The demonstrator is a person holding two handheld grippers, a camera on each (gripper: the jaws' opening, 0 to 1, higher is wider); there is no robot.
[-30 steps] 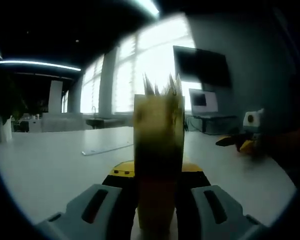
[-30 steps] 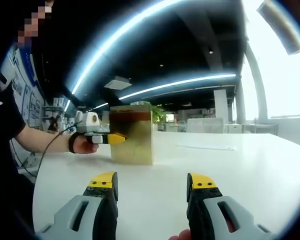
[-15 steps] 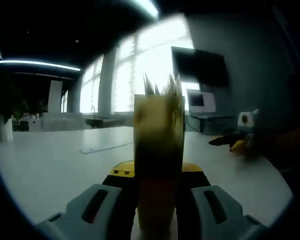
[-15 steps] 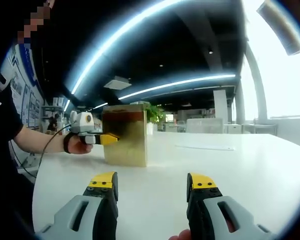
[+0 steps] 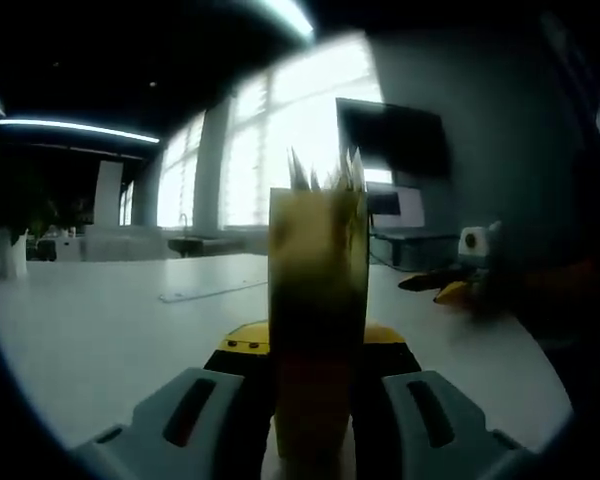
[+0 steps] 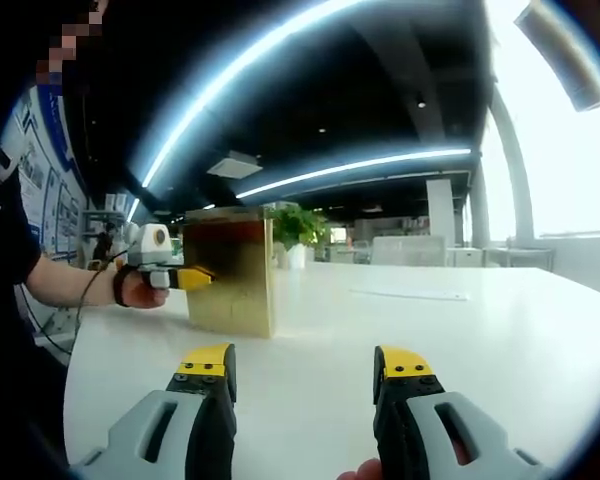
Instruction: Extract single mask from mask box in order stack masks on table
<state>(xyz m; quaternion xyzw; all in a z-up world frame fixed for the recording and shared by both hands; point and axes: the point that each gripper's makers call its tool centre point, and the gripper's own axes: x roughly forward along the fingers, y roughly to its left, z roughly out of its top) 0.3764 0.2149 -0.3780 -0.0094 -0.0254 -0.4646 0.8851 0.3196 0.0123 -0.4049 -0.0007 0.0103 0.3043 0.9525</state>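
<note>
L tool [image 5: 315,345]: jaws clamped on mask box [image 5: 317,320], one jaw each side of its narrow width; seen from R gripper view, L tool [image 6: 185,277] meets the box's left face, held by person's hand [image 6: 130,285].
R tool [image 6: 305,375]: jaws apart, wide gap, nothing between them; hovers low over surface [image 6: 460,340], not touching box. In L gripper view R tool [image 5: 445,285] sits off to the right, blurred, above surface [image 5: 100,330].
Mask box: gold/yellow carton, upright, long axis vertical; darker reddish band near top in R gripper view [image 6: 230,272]. Stands on surface, left of centre in that view, well apart from R tool.
Masks [image 5: 328,172]: white pleated edges stick up out of box top, pointing up; count – cannot tell.
Flat strip [image 5: 210,291]: pale, lies on surface beyond box, long axis roughly across L gripper view; what it is – cannot tell.
Bkgd: bright windows [image 5: 280,140], dark wall screen [image 5: 395,135], ceiling light strips [image 6: 365,165], potted plant [image 6: 295,225] behind box.
</note>
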